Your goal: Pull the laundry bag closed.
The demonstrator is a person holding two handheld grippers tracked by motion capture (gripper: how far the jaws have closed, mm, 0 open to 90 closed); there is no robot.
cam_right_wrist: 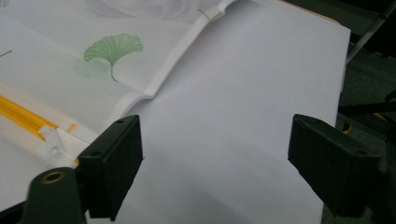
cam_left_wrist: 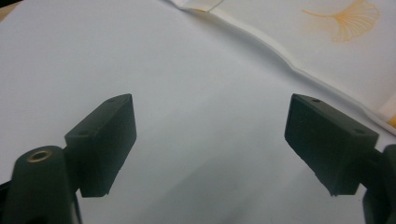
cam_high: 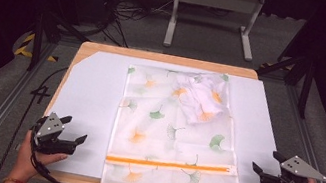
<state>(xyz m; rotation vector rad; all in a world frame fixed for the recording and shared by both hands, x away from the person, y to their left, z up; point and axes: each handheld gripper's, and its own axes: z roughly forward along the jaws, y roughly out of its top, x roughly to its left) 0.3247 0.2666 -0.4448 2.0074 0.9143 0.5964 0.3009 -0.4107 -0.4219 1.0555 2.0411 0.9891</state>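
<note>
A sheer ginkgo-print zip bag point(cam_high: 173, 134) lies flat mid-desk, orange zipper point(cam_high: 168, 164) near the front edge, a crumpled white garment point(cam_high: 200, 98) inside toward the back. Left gripper point(cam_high: 74, 129) and right gripper point(cam_high: 264, 161) hover off its front corners, fingers apart, empty — seemingly between steps; the next grip likely needs the bag's edge.

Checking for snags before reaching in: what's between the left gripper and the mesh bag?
Just bare white sheet between the left gripper and the mesh bag, as the high view shows.

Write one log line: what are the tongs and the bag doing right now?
left tongs: open, empty | right tongs: open, empty | bag: flat on sheet, zipped, cloth inside
</note>
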